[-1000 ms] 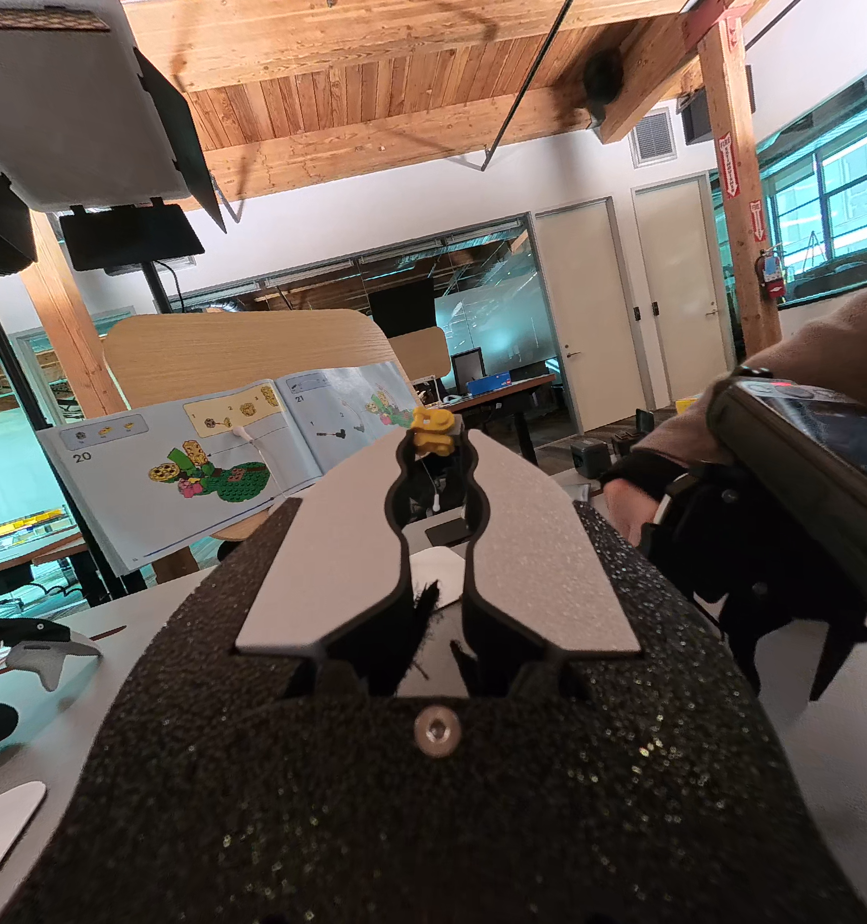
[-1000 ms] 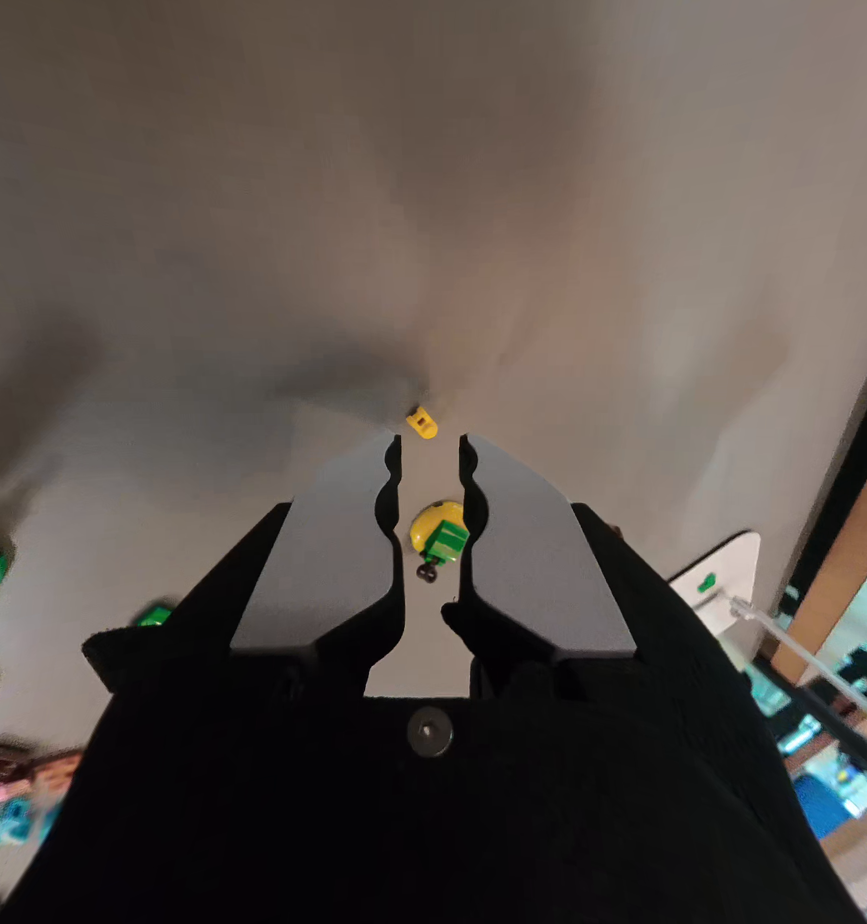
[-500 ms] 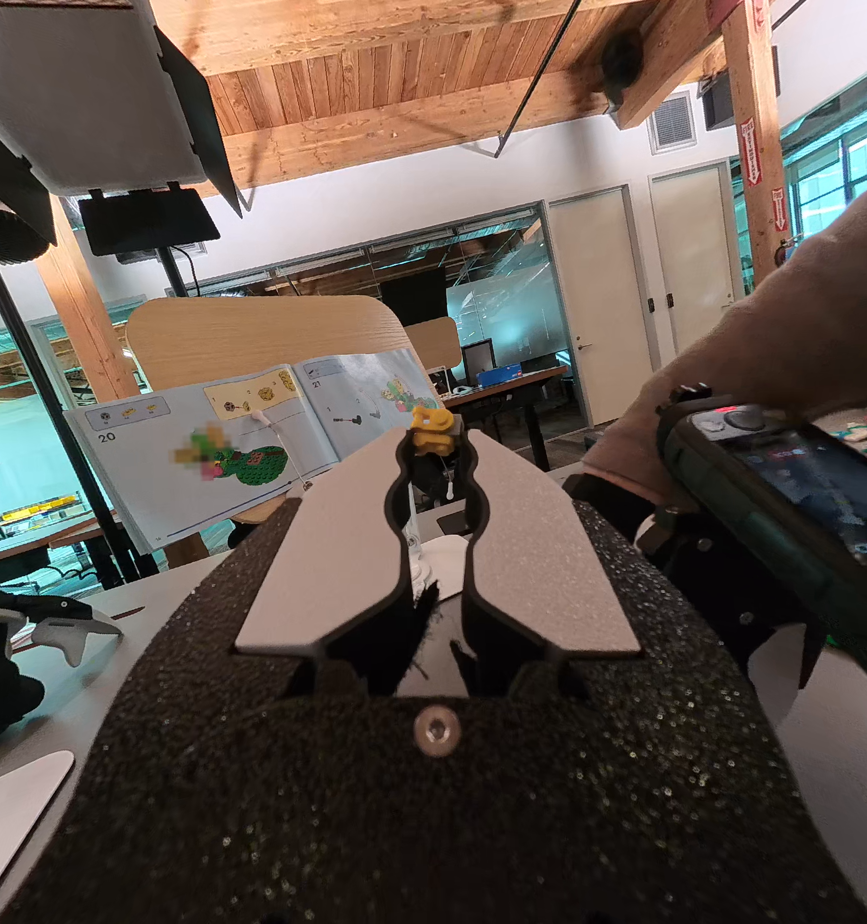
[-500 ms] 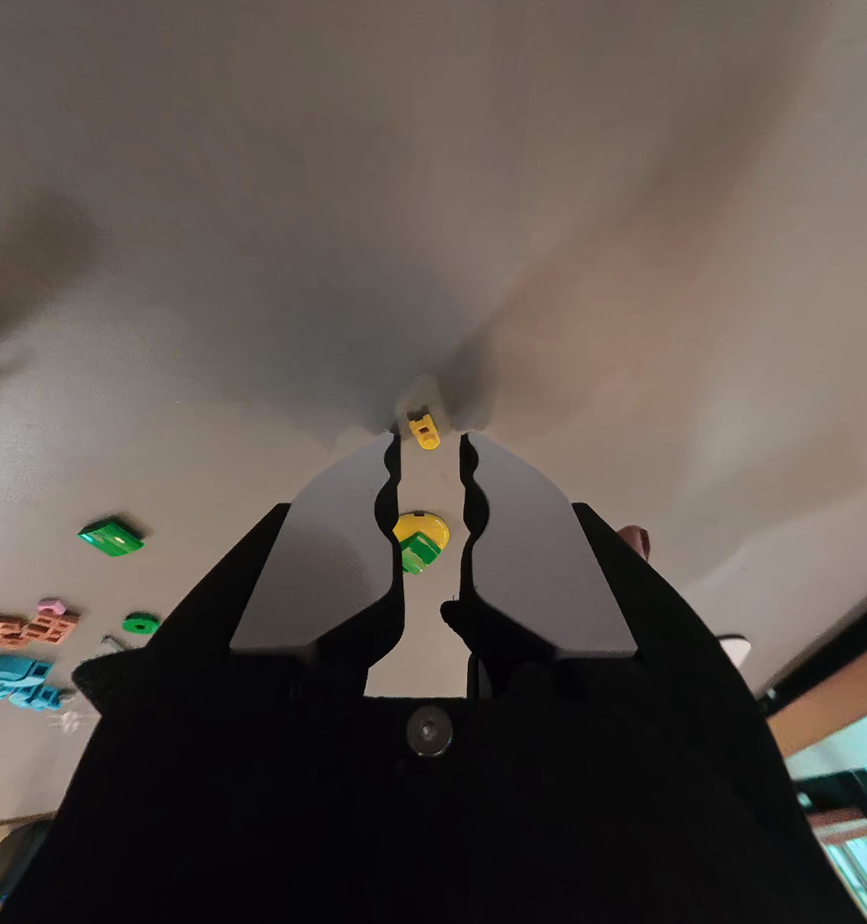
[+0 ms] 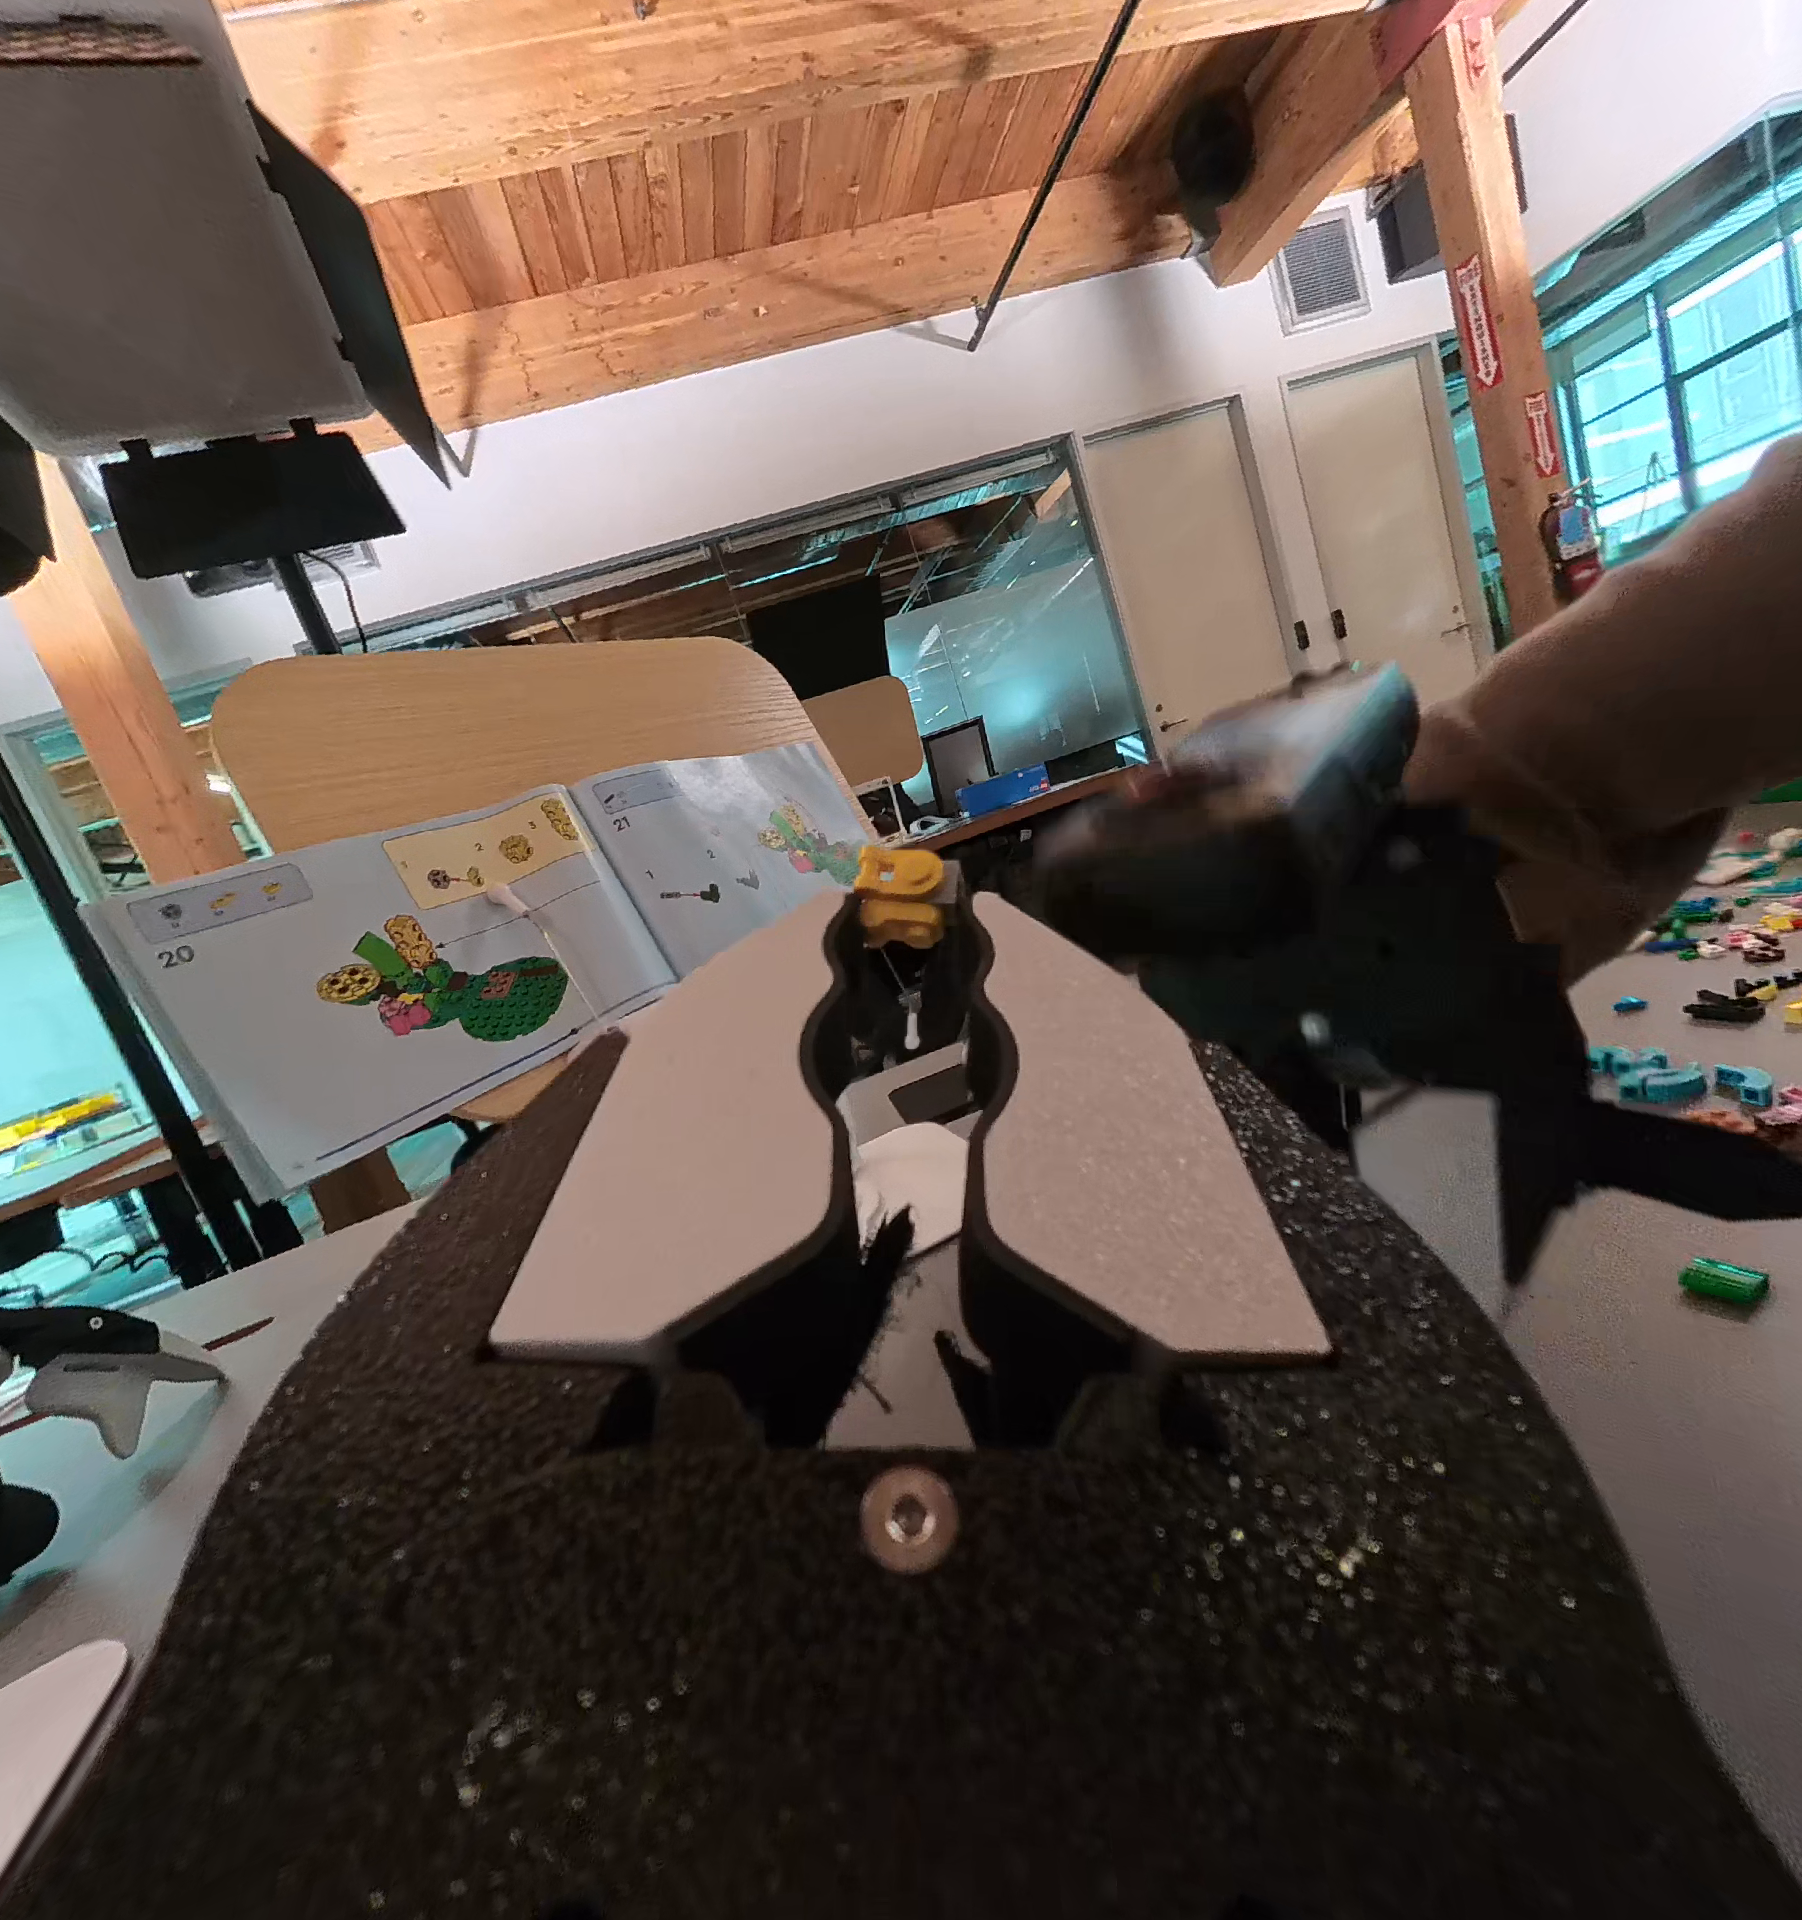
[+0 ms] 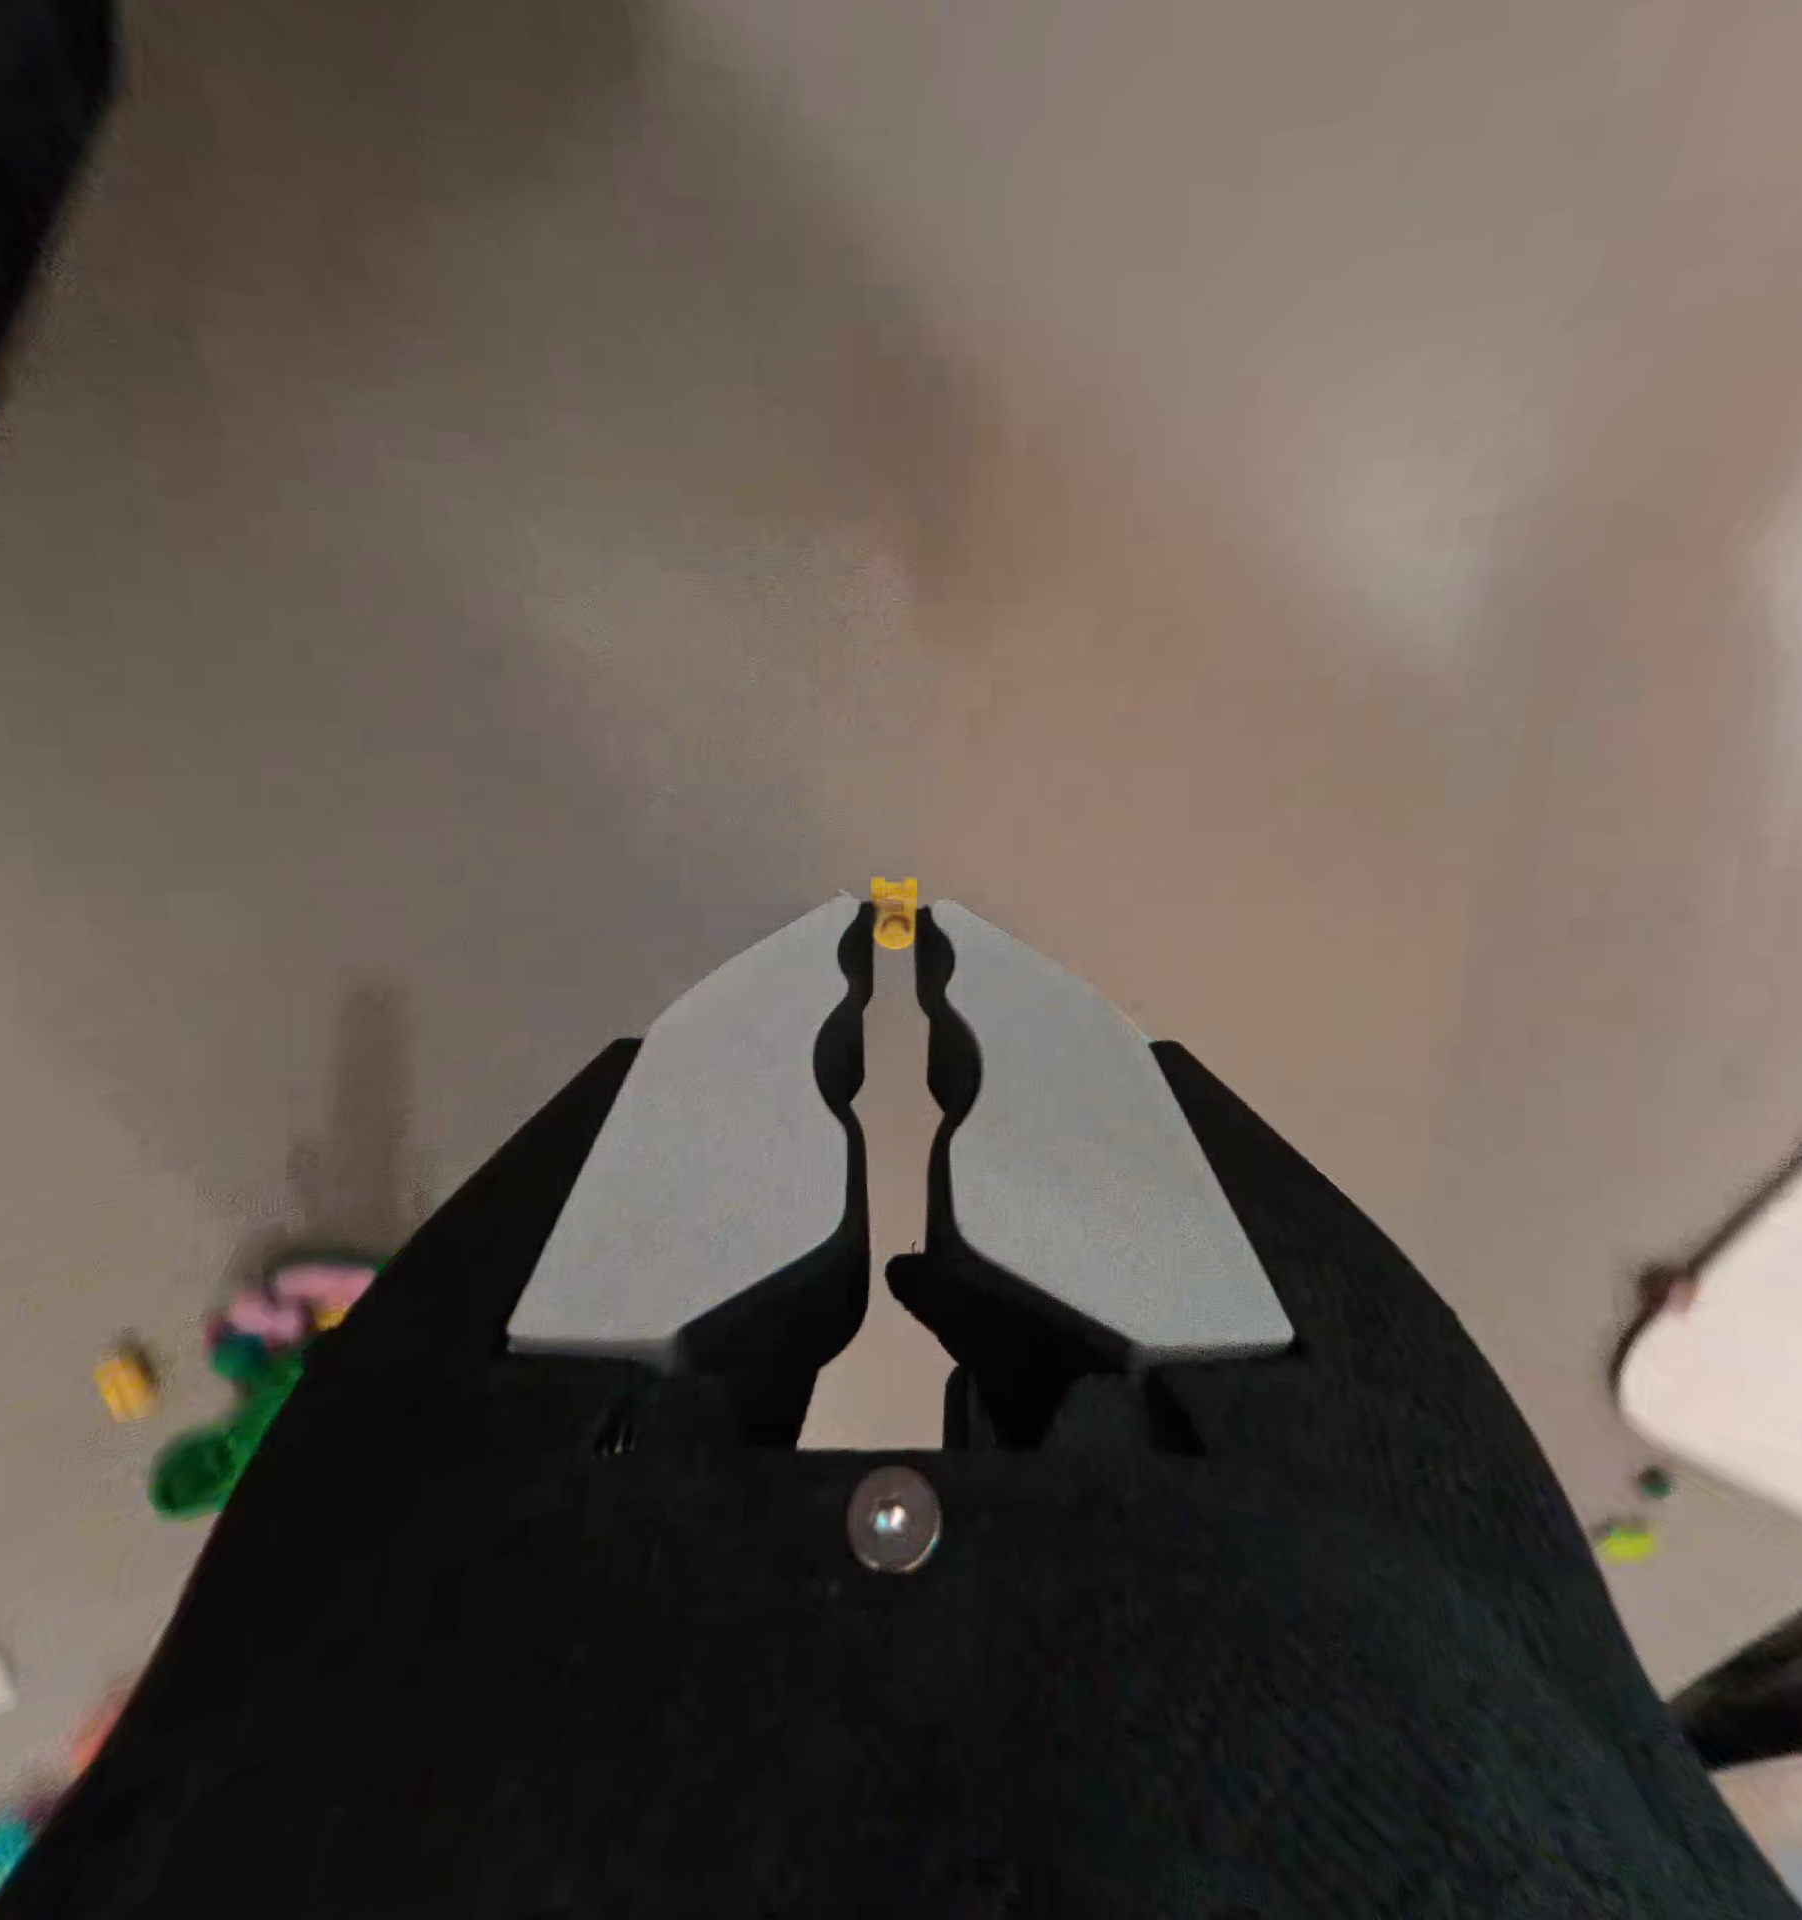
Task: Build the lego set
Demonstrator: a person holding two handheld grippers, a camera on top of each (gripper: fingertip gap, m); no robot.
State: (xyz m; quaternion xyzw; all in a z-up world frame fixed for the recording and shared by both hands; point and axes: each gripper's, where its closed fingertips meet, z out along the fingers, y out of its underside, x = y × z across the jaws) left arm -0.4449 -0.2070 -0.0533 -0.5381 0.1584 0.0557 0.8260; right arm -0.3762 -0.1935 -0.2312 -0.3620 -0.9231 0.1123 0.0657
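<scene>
Left tongs (image 5: 899,914): tips closed on a small yellow lego assembly (image 5: 897,900), held up off the table, pointing toward the open instruction booklet (image 5: 440,966). Right tongs (image 6: 895,916): tips closed on a tiny yellow clip piece (image 6: 893,912), pinched at the very end of the jaws, above bare grey table (image 6: 1292,520). That view is smeared, so the right tongs look to be in motion.

Near, left view: the table edge, and a lone green piece (image 5: 1724,1279) lying to the right. Middle: the right tongs (image 5: 1562,1195) cross in from the right with a hand (image 5: 1645,790) on the grip, blurred, close beside the left tips. Farther: loose bricks (image 5: 1770,997) in blue, pink, yellow and black scattered over the table; the booklet propped open in front of a wooden chair back (image 5: 502,727).

Judgement: the step in hand is mating the clip to the yellow assembly in mid-air.

Risks:
- Clip is held by its end only; any sideways push on contact could twist it out, and it would drop among the loose bricks.
- Both parts are unsupported, so pressing hard may rotate the assembly in the left grip.
- Fast approach could mean misalignment.
</scene>
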